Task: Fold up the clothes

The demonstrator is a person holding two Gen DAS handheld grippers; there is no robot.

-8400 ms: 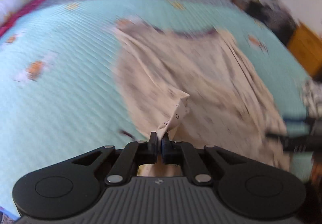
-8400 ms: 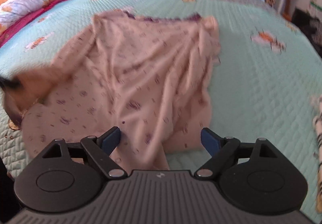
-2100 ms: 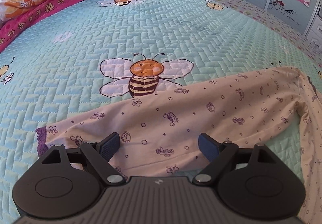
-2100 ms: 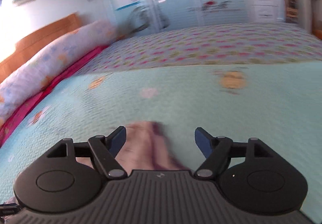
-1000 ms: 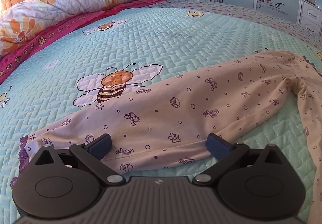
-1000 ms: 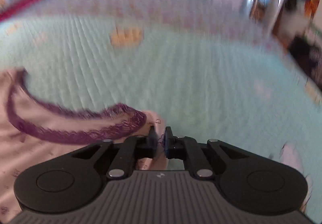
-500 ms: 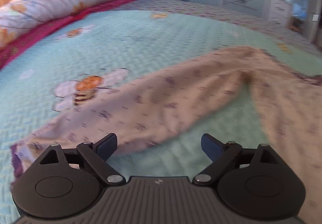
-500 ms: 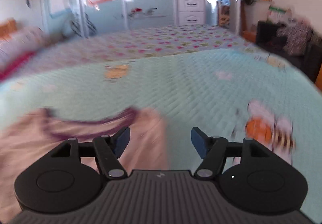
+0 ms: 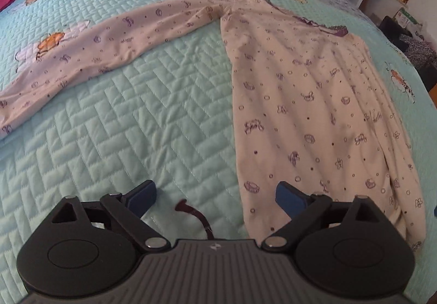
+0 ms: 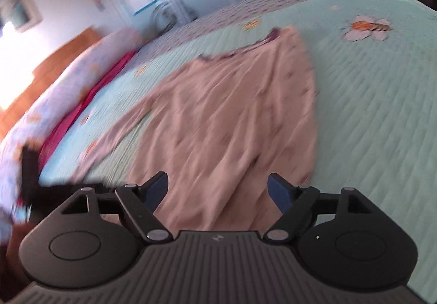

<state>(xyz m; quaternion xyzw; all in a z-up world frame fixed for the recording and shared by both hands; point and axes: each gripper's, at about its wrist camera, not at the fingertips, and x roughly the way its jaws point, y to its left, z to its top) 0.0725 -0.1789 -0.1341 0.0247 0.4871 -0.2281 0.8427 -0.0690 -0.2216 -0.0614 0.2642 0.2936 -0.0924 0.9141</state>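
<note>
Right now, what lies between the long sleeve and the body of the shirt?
Only bare teal quilt, a wedge between the sleeve and the shirt's body, seen in the left wrist view.

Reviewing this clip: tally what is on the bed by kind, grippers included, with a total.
Printed long-sleeved tops: 1
Turquoise quilts: 1
Floral bolsters: 1
Open grippers, nothing between the pads: 2, left gripper and right gripper, whose jaws have just been opening
Total: 5
</note>
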